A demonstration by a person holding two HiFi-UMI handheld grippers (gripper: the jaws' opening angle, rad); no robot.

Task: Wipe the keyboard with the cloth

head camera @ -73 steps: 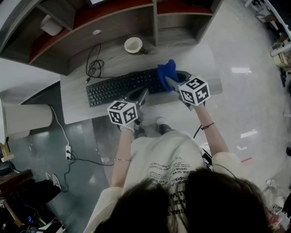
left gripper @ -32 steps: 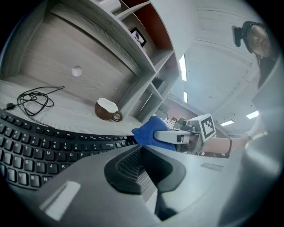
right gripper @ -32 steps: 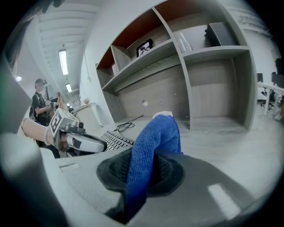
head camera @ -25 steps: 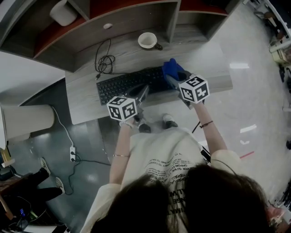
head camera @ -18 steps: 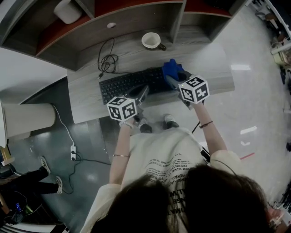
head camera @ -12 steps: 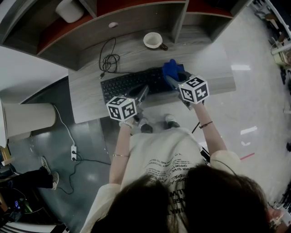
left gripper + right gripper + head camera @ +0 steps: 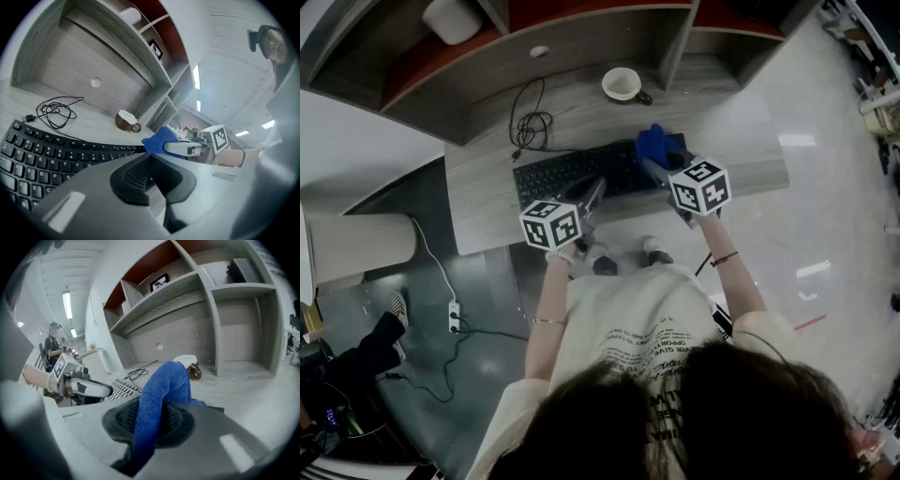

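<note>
Seen from above, a person [image 7: 637,328] stands at a pale wood-grain bench [image 7: 741,131] with a tool in each hand. A black keyboard [image 7: 572,173] lies across the bench. Behind it are a coiled cable [image 7: 530,127] and a mug [image 7: 623,84], and shelves [image 7: 581,37] rise at the back. The right hand-held gripper [image 7: 649,165] has its jaws closed on a blue cloth [image 7: 652,145]. In its own view a fold of cloth runs up between the 2 pads and bunches out in front. The cloth sits at the keyboard's right end, over the last keys there. No view shows whether it presses on the keys or hangs just above them. The left hand-held gripper [image 7: 595,189] has its jaws closed on nothing. It hovers near the keyboard's front edge, about midway along, and is not touching the cloth. As for progress, the cloth is already picked up and brought to the keyboard, so the fetching part looks done. The wipe itself seems to be at the right end only. All the keys from there to the left end lie uncovered and probably remain to be swept. The keys show no visible mark of having been wiped or not, so how much is clean cannot be judged.
</note>
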